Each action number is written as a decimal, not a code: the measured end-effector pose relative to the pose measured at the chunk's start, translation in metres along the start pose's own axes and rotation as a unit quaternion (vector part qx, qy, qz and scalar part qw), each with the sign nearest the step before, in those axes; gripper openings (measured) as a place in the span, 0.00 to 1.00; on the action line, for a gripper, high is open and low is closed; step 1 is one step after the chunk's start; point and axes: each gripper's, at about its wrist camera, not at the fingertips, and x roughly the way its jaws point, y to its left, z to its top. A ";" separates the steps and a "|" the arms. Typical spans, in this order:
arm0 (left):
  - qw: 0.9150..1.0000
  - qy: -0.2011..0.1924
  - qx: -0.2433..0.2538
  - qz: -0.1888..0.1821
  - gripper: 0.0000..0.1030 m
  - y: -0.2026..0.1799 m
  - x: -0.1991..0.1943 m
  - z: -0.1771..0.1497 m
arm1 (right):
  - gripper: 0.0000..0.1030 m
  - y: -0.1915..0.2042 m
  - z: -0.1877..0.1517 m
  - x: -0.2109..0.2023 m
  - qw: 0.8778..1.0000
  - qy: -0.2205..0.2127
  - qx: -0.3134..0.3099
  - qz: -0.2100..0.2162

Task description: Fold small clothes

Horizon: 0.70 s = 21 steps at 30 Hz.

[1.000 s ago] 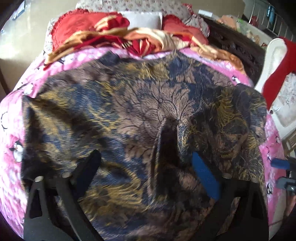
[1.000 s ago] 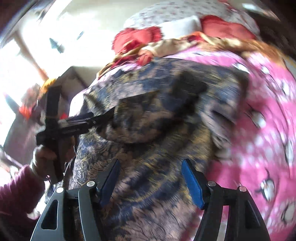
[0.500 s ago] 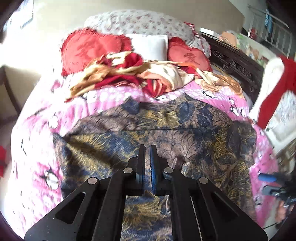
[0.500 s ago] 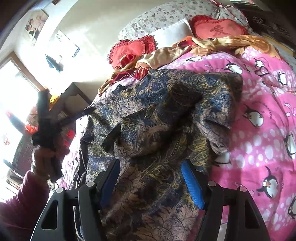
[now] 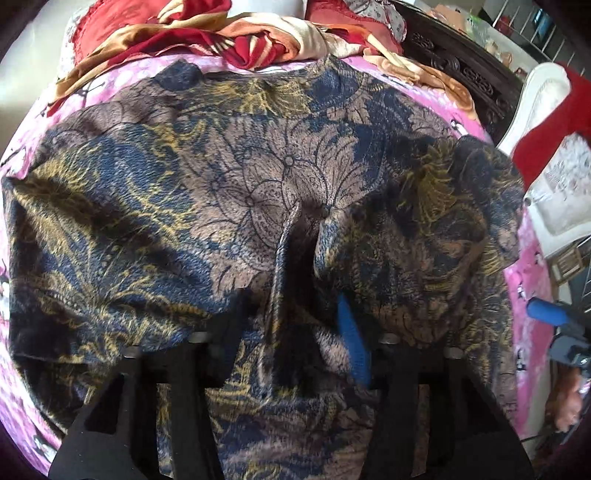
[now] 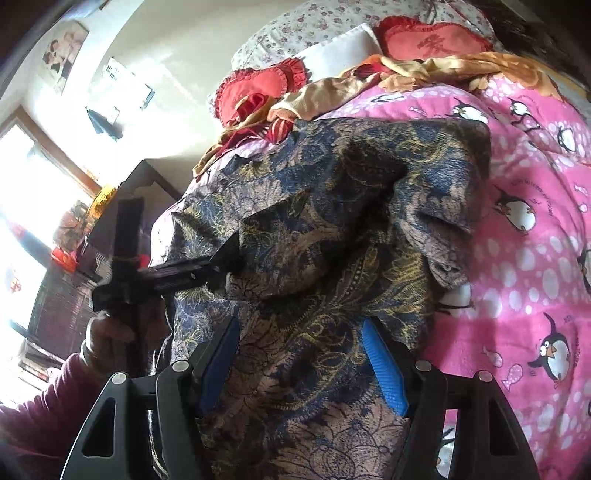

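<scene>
Bedspread: a pink penguin-print cover (image 6: pixel 532 236) lay under everything, showing to the right of the right gripper's fingers and, in the left wrist view (image 5: pixel 532 258), past both outer edges of the cloth.
Garment: a dark blue, brown and gold patterned garment (image 5: pixel 207 192) was spread across the cover, filling the space ahead of and between the left gripper's fingers; in the right wrist view (image 6: pixel 332 229) it lay ahead of and beneath the fingers, its right part bunched into a loose fold.
Raised ridge: a pleat of the garment (image 5: pixel 295 251) stood up just ahead of the gap between the left fingers.
Cloth pile: crumpled red and gold fabric (image 5: pixel 229 33) sat well beyond the fingertips, touching the garment's far edge.
Cushions: two red heart-shaped cushions (image 6: pixel 432 40) lay farthest from the right fingers, behind the pile.
Left gripper: the left gripper (image 5: pixel 295 325) had its fingers spread, cloth lying between them with neither pad pressing it; seen from the right wrist camera (image 6: pixel 218 266), its tips pushed against the garment's left edge.
Right gripper: the right gripper (image 6: pixel 301 354) hovered low over the near part of the garment, fingers wide apart, gripping nothing.
</scene>
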 end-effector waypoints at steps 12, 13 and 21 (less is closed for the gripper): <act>0.981 -0.168 -0.042 0.083 0.03 0.065 -0.109 0.030 | 0.65 -0.006 0.006 -0.002 1.000 -0.017 0.007 -0.019; 0.981 -0.158 -0.062 0.090 0.03 0.078 -0.104 0.028 | 0.65 -0.006 0.007 -0.002 0.999 -0.023 0.004 -0.030; 0.983 -0.108 -0.121 0.083 0.03 0.113 -0.077 0.006 | 0.65 -0.010 0.013 0.016 0.983 -0.008 -0.062 -0.173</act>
